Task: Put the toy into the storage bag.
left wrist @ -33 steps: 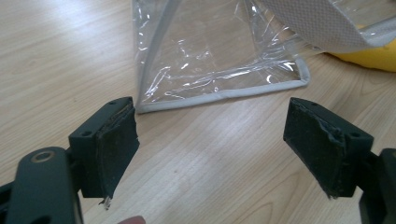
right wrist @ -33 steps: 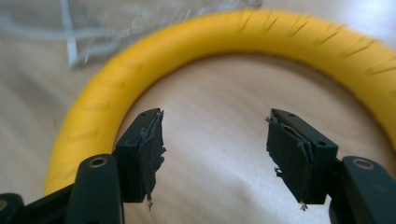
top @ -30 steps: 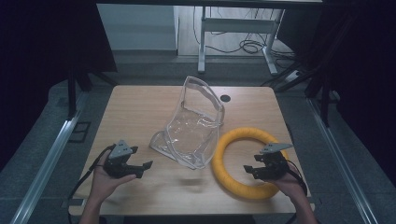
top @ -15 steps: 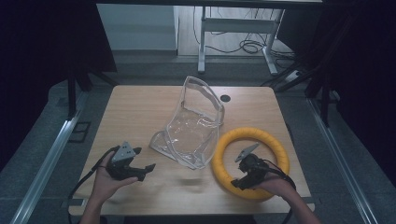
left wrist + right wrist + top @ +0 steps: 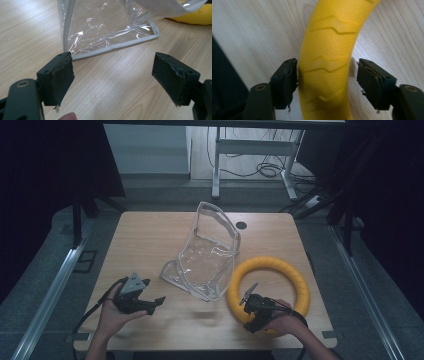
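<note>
The yellow ring [image 5: 268,289] lay flat on the tabletop [image 5: 145,240] near its right front corner, just beside the clear plastic bag [image 5: 206,257], and we had brought our right tongs [image 5: 327,80] down astride its near arc. The jaws had just been closing with the ring between them — the left pad was against or all but against the rubbery rim, the right pad stood apart from it, so nothing was pinched yet. We judged that straddling the arc squarely gave both pads a fair bite on a band that would likely give a little under pressure.

Our left tongs [image 5: 112,77] hovered spread wide and empty over bare wood, aimed at the bag's grey-edged bottom corner, probably waiting to steady or open it.

In the high view the right hand [image 5: 285,322] covered the spot where the tongs met the ring — contact was hard to judge there. The bag's mouth was difficult to read through its glare.
</note>
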### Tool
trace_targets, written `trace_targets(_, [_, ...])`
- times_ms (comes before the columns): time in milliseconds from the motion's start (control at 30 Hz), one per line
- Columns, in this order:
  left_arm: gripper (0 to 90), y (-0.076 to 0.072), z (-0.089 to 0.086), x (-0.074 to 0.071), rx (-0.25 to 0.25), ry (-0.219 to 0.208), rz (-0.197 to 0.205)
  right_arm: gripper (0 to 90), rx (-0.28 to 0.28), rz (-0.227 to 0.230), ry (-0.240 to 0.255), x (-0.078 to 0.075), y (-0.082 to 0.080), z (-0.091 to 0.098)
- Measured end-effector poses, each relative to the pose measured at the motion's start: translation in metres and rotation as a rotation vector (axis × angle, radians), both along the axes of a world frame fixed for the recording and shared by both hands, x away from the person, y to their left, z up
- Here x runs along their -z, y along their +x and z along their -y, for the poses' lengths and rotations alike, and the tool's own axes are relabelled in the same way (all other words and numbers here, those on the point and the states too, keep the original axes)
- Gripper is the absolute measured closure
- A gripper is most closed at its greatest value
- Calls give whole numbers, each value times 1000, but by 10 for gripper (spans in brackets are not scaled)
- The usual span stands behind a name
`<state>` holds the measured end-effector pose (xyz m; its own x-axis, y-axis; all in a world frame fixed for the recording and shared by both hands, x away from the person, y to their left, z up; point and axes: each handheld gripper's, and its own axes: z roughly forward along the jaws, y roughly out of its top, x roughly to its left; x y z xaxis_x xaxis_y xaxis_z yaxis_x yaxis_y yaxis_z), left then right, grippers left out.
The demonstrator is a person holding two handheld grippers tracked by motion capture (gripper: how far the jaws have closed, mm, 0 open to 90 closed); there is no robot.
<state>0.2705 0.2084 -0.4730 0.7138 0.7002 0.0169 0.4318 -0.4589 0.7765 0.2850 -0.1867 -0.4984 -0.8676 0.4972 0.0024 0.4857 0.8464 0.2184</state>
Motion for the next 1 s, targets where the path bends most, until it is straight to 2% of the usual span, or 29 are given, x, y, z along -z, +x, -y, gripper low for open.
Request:
trace_targets(33, [172,0,0,0,1,-2,0,385,-7,-4,-17,2,0,-1])
trace_targets(133, [171,-1,0,0,2,-2,2,421,-12,-13,-18,3,0,-3])
trace_targets(267, [171,-1,-1,0,-8,-5,6,492,-37,-33,-49,1,1,-9])
trace_targets(367, [171,-1,-2,-1,-12,-13,13,503,-19,-51,-76,0,3,-12])
trace_targets(433, [171,-1,-2,-1,-13,-13,13,504,-13,-59,-70,0,3,-11])
trace_targets(467, [172,-1,-3,-1,-19,-12,10,507,-3,-71,-33,-2,5,-8])
trace_targets(500, [171,-1,-3,-1,-19,-12,10,507,-3,-71,-33,-2,5,-8])
trace_targets(567, [172,0,-5,0,-32,-11,4,508,14,-78,22,-7,7,-2])
trace_targets(600, [172,0,-5,0,-37,-2,8,508,30,-90,79,-16,9,5])
trace_targets(633, [172,0,-5,0,-37,-2,8,508,36,-92,115,-21,10,9])
trace_targets(667, [172,0,-5,-1,-36,-6,8,508,36,-92,115,-21,10,9])
trace_targets(700, [172,0,-5,-1,-36,-9,9,508,43,-95,148,-26,11,13])
trace_targets(733, [172,-1,-5,-1,-36,-12,7,508,49,-99,206,-36,14,22])
trace_targets(767, [172,-1,-5,-1,-38,-12,9,508,49,-99,206,-36,14,22])
trace_targets(833, [172,-1,-5,-1,-40,-12,11,509,60,-93,266,-45,16,30])
trace_targets(867, [172,-1,-6,-1,-44,-14,13,508,76,-90,325,-53,19,38])
trace_targets(900, [172,-1,-6,-1,-44,-14,13,508,76,-90,325,-53,19,38])
trace_targets(1000, [172,-1,-6,-2,-50,-10,13,508,109,-77,440,-66,25,53])
